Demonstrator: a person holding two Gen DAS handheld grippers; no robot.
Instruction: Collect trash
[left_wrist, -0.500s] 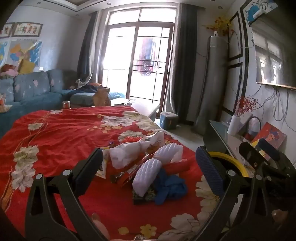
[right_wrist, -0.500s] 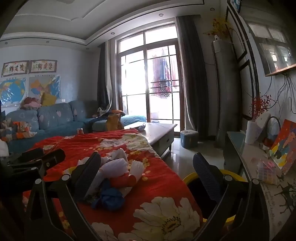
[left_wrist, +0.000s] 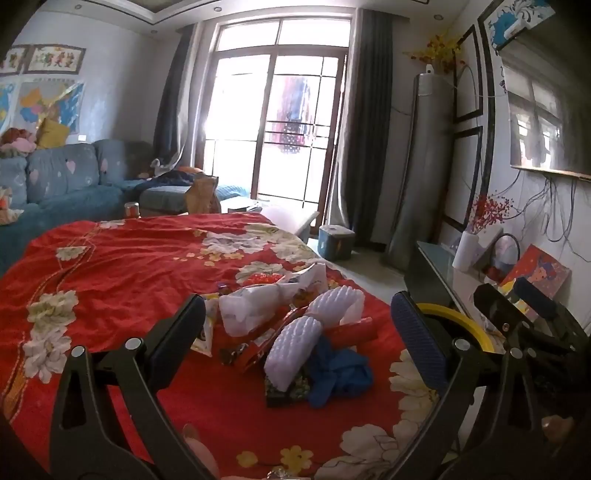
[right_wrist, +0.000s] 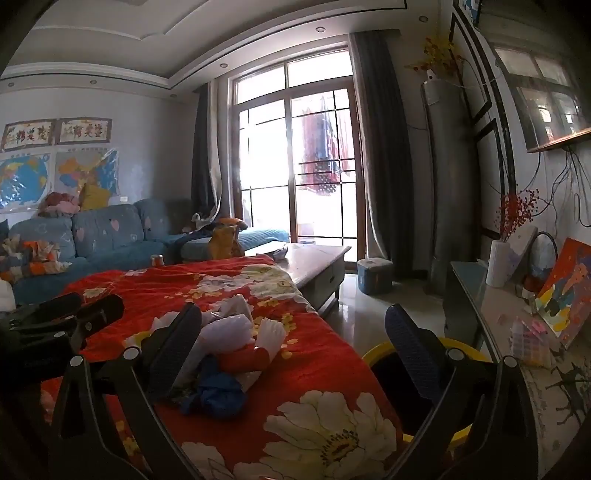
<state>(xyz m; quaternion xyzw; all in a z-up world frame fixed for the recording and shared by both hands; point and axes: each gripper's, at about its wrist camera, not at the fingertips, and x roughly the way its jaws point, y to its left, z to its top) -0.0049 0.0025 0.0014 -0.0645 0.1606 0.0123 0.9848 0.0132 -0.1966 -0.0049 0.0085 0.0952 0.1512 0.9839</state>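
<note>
Trash pile (left_wrist: 295, 332) lay on the red floral cloth (left_wrist: 129, 266) beside the yellow bin (left_wrist: 469, 325): foam nets, wrappers, blue glove. Judged light, soft, crushable; best pinched mid-body. Left gripper (left_wrist: 295, 339) and right gripper (right_wrist: 291, 339) both released, holding nothing.

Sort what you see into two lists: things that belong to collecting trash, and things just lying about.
For the job:
white foam netting
blue crumpled glove
white plastic bag
red wrapper
yellow-rimmed bin
left gripper
right gripper

Lying about:
white vase
painting
blue sofa
can
</note>
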